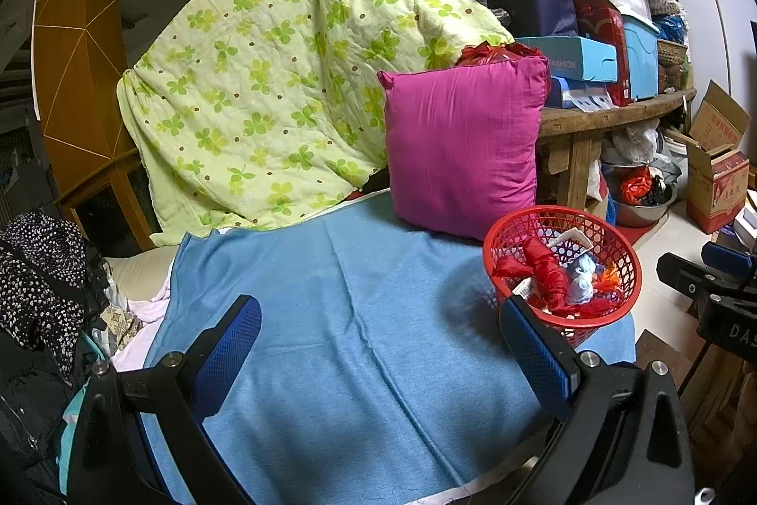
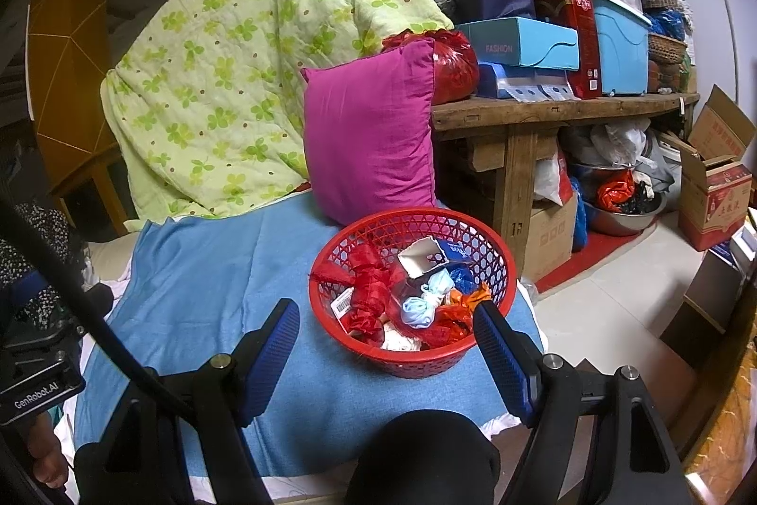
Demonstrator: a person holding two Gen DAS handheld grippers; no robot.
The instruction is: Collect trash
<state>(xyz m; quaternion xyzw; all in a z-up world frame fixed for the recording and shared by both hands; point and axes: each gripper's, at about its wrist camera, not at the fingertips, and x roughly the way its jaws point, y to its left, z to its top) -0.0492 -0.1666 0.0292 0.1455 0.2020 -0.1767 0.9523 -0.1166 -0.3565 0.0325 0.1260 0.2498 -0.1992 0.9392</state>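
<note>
The left gripper [image 1: 378, 344] stands wide open over the blue cloth [image 1: 331, 292], holding nothing, with the red basket [image 1: 629, 263] off to its right, just past its right finger; the right gripper [image 2: 388, 344] is also wide open and empty. The basket, full of crumpled trash [image 2: 416, 301], sits straight ahead between the right gripper's fingers at the cloth's right edge; so the right hand looks nearer for the next move.

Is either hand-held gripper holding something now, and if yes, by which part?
Nothing is held. The left hand-held gripper and the right hand-held gripper are both open and empty; the trash lies in the red basket.
</note>
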